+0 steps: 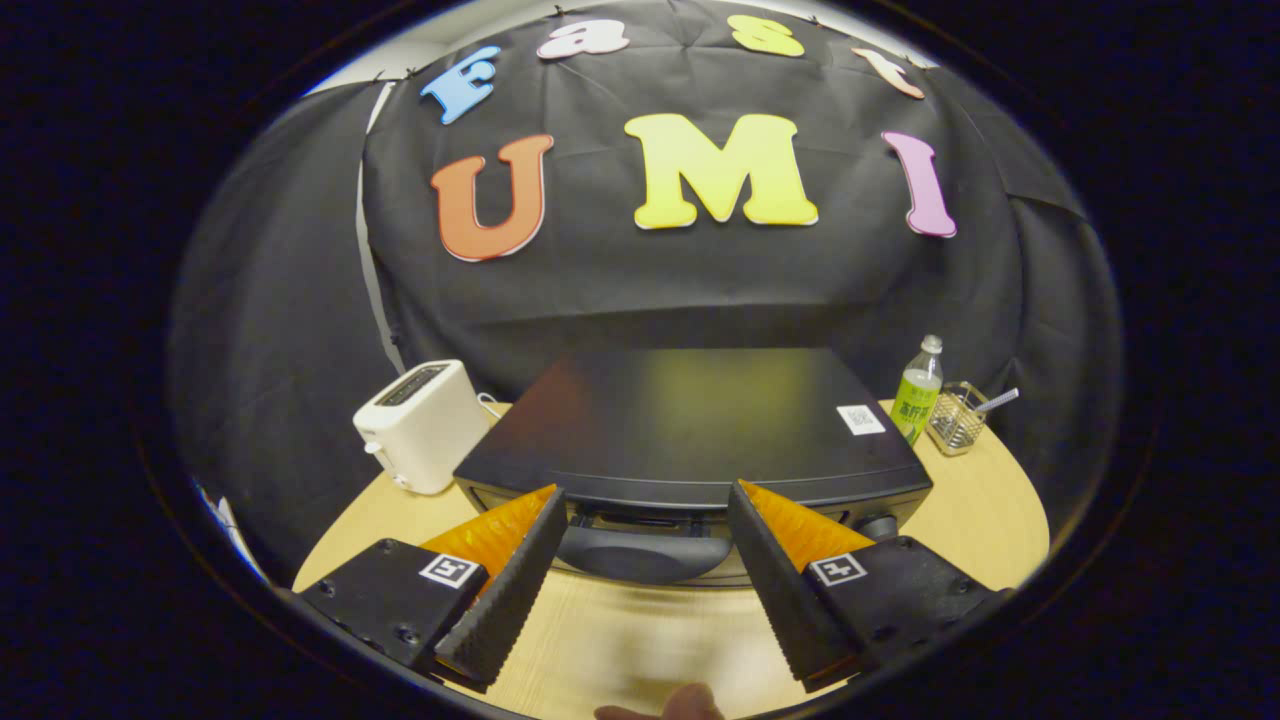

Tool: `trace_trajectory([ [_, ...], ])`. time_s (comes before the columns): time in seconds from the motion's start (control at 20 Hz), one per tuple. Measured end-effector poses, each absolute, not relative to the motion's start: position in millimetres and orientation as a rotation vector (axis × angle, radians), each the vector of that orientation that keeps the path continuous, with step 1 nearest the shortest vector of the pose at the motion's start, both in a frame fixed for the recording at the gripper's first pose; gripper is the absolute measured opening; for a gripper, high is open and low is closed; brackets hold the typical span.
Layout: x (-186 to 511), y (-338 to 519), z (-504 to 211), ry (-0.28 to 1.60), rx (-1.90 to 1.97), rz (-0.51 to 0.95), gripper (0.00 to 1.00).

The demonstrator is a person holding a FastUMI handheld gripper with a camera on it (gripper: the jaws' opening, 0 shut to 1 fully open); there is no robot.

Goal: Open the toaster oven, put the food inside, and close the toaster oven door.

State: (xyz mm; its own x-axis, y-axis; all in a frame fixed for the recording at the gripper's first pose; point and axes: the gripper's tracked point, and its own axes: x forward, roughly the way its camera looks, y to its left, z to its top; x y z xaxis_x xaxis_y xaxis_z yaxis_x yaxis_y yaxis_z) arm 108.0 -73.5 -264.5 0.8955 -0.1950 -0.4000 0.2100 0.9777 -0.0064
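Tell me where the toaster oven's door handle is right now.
In the gripper view, the door handle sits at the top front of the black toaster oven, just ahead of the open gripper, in line with the gap between its fingers.

A white pop-up toaster [420, 425] stands on the wooden bench [985, 500], and across it a green-labelled bottle [918, 392] stands beside a wire basket [956, 418].

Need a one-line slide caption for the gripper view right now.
Open tool poised over the toaster oven, its fingers flanking the door handle without touching; white toaster alongside.
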Motion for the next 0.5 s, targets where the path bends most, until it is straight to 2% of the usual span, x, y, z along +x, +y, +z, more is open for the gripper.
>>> trace_trajectory([
  [0.5, 108.6, -65.9, -273.1, 0.356, -0.042, -0.256, 1.0],
])
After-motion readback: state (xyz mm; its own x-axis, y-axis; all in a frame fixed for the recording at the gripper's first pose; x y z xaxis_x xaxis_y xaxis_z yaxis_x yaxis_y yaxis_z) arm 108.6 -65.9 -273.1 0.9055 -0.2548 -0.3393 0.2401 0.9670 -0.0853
